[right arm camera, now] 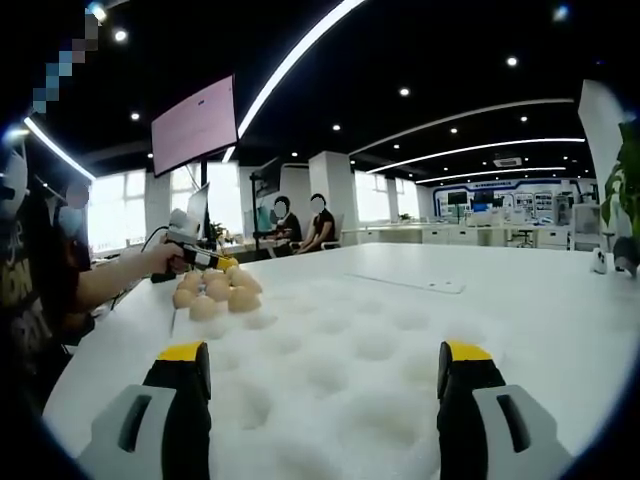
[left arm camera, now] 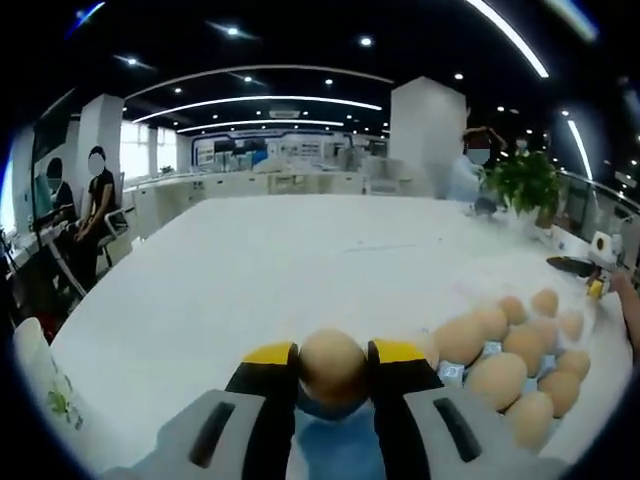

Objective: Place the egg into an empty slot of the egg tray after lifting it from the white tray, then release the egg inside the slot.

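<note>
My left gripper (left arm camera: 333, 352) is shut on a tan egg (left arm camera: 332, 368), held between the yellow-tipped jaws above the white table (left arm camera: 250, 270). To its right, several tan eggs (left arm camera: 510, 350) sit close together in a clear egg tray (left arm camera: 452, 373). In the right gripper view, my right gripper (right arm camera: 325, 362) stands open with nothing between its jaws, low over a white dimpled tray (right arm camera: 350, 350) whose near hollows are bare. Further off on the left lies the cluster of eggs (right arm camera: 215, 290), with a hand holding the left gripper (right arm camera: 200, 258) just behind it.
A potted plant (left arm camera: 525, 182) and small items stand at the table's far right edge. People sit beyond the table (left arm camera: 95, 200) (right arm camera: 300, 225). A wall screen (right arm camera: 195, 125) hangs at the back. A person's arm (right arm camera: 110, 282) reaches in from the left.
</note>
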Available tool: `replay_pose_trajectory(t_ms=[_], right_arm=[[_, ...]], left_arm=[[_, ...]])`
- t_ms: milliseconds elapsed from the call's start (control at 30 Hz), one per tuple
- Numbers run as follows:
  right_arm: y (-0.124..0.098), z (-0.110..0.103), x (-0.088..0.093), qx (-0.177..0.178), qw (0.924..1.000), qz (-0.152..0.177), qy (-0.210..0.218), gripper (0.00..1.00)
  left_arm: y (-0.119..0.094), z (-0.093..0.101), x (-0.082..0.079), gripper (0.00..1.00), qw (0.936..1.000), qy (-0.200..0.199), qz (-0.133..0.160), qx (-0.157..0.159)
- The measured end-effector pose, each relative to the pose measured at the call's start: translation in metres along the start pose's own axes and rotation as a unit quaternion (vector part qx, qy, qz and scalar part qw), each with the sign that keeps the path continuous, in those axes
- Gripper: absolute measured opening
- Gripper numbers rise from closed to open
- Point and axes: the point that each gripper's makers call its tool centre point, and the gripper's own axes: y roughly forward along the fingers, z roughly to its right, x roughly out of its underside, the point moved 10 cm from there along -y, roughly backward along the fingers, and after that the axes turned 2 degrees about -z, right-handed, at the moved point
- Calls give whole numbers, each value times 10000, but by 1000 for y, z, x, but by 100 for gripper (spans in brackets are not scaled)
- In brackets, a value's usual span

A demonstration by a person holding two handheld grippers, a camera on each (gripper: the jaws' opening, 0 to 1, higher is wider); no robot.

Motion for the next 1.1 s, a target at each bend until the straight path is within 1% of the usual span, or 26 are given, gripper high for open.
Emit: replay_pose_trajectory(t_ms=[33, 67, 100, 133, 167, 300, 400, 467, 533, 567, 700, 767, 833, 933, 1000, 1033, 1067, 1100], right_arm=[[0, 0, 0, 1, 10000, 0, 0, 98], [0, 0, 0, 0, 10000, 3, 2, 98], [0, 0, 0, 0, 10000, 6, 3, 98], [0, 0, 0, 1, 10000, 5, 2, 98], [0, 0, 0, 1, 10000, 5, 2, 98], [0, 0, 0, -1, 10000, 16, 7, 98], [-1, 0, 0, 0, 10000, 13, 6, 98], [-1, 0, 0, 1, 10000, 14, 6, 98], [-1, -1, 0, 3, 10000, 13, 6, 98], [-1, -1, 0, 3, 10000, 13, 6, 98], [-1, -1, 0, 5, 10000, 13, 5, 98], [-1, -1, 0, 5, 10000, 16, 6, 98], [-1, -1, 0, 5, 10000, 15, 5, 98], [-1, -1, 0, 4, 10000, 20, 7, 98], [-1, -2, 0, 5, 10000, 16, 5, 98], [-1, -1, 0, 6, 10000, 16, 6, 98], [-1, -1, 0, 6, 10000, 15, 6, 98], [0, -1, 0, 6, 10000, 14, 6, 98]], left_arm=[[0, -1, 2, 27, 10000, 20, -58, -32], [0, 0, 1, 26, 9999, 79, 69, -12], [0, 0, 0, 25, 9999, 21, 100, 21], [0, -1, -1, 24, 9998, -143, 141, 43], [1, -2, -2, 24, 9998, -141, 144, 17], [-3, 1, -4, 25, 9997, -135, 196, 31], [-9, 1, -8, 27, 9993, -212, 304, 13], [-14, 2, -11, 28, 9986, -318, 419, 0], [-22, 3, -14, 29, 9959, -559, 703, -68], [-24, 3, -14, 31, 9949, -636, 772, -101], [-34, 11, -10, 37, 9955, -624, 711, -87], [-38, 18, -9, 38, 9960, -586, 679, 4], [-42, 21, -11, 39, 9964, -473, 701, -60], [-47, 29, -16, 47, 9965, -444, 699, 52], [-49, 34, -18, 49, 9968, -327, 729, 91], [-50, 37, -19, 49, 9972, -258, 696, 130], [-50, 38, -20, 50, 9970, -254, 711, 154], [-51, 42, -21, 50, 9968, -242, 715, 253]])
